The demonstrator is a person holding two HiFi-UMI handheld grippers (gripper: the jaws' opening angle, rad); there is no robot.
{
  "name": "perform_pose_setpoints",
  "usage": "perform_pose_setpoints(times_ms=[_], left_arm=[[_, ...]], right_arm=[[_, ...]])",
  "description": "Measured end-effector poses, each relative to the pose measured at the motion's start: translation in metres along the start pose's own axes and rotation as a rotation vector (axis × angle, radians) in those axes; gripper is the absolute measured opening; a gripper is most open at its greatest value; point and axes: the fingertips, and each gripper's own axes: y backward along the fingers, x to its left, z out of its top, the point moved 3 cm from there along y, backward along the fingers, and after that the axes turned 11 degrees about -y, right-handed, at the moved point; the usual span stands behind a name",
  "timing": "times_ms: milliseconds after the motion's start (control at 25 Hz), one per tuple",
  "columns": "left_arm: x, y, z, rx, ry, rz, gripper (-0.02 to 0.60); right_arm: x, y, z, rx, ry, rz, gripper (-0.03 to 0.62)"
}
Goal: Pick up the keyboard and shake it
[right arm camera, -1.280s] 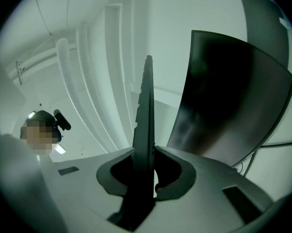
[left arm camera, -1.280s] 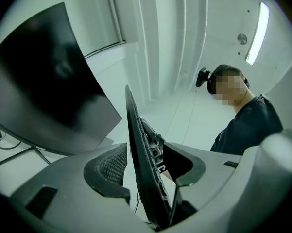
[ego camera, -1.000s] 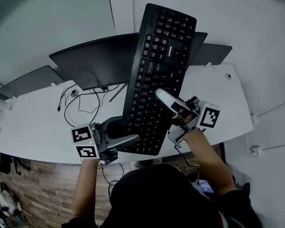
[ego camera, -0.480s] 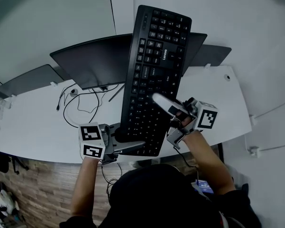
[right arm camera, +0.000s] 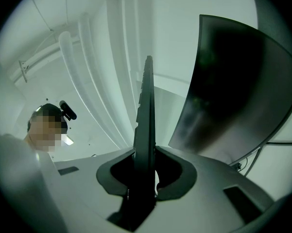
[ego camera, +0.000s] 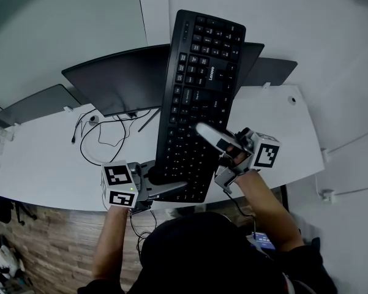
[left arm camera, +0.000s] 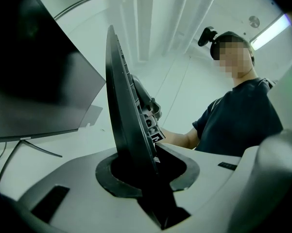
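Observation:
The black keyboard (ego camera: 199, 103) is lifted off the desk, key face up toward the head camera, its long side running away from me. My left gripper (ego camera: 165, 186) is shut on its near left corner. My right gripper (ego camera: 209, 136) is shut on its near right edge, one finger lying across the keys. In the left gripper view the keyboard (left arm camera: 124, 115) stands edge-on, clamped in the left gripper (left arm camera: 146, 165). The right gripper view shows the same thin edge of the keyboard (right arm camera: 146, 120) pinched in the right gripper (right arm camera: 145, 171).
A dark curved monitor (ego camera: 119, 81) stands on the white desk (ego camera: 43, 164) under the raised keyboard, with a second screen (ego camera: 37, 103) to its left. Loose black cables (ego camera: 98, 133) lie on the desk. The person's torso (left arm camera: 240, 120) is close behind the grippers.
The keyboard's far end has swung a little left and down, so it points straighter away. The left gripper has shifted slightly right and toward me. Both grips have held.

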Motion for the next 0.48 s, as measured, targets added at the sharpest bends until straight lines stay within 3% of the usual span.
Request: perform_pose_setpoints(times_ms=[480], left_arm=[[0.0049, -0.0064, -0.0026, -0.009, -0.057, 0.060, 0.120]], right_arm=[[0.0012, 0.0016, 0.0021, 0.038, 0.066, 0.039, 0.091]])
